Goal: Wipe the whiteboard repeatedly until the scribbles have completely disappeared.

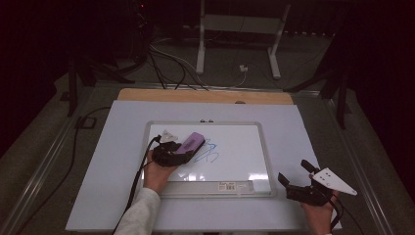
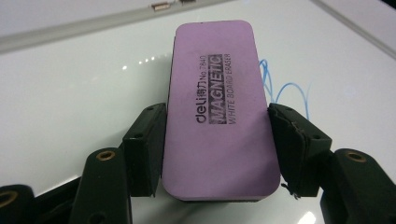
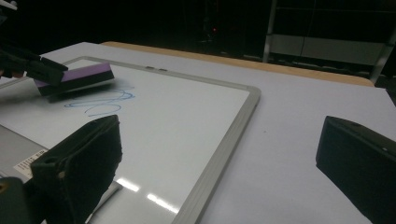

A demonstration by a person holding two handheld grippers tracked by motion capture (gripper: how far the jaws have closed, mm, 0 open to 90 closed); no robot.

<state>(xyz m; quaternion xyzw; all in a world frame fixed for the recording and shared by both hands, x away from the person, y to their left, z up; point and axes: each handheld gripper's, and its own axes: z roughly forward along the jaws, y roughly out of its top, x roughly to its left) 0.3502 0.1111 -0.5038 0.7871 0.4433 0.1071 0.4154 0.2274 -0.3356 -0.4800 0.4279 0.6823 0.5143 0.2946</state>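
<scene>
From above, the left gripper [image 1: 172,152] grips a purple eraser [image 1: 190,142] on the whiteboard [image 1: 235,147] beside an unwiped blue scribble [image 1: 208,152]; its own view shows both jaws clamping the eraser's sides; the right gripper's view shows its jaws spread empty, so erasing seems barely begun.

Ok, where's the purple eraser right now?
The purple eraser is clamped in the left gripper, over the whiteboard's left-centre, just left of the blue scribble.

One whiteboard [image 1: 259,147]; one purple eraser [image 2: 217,107]; two grippers.
</scene>
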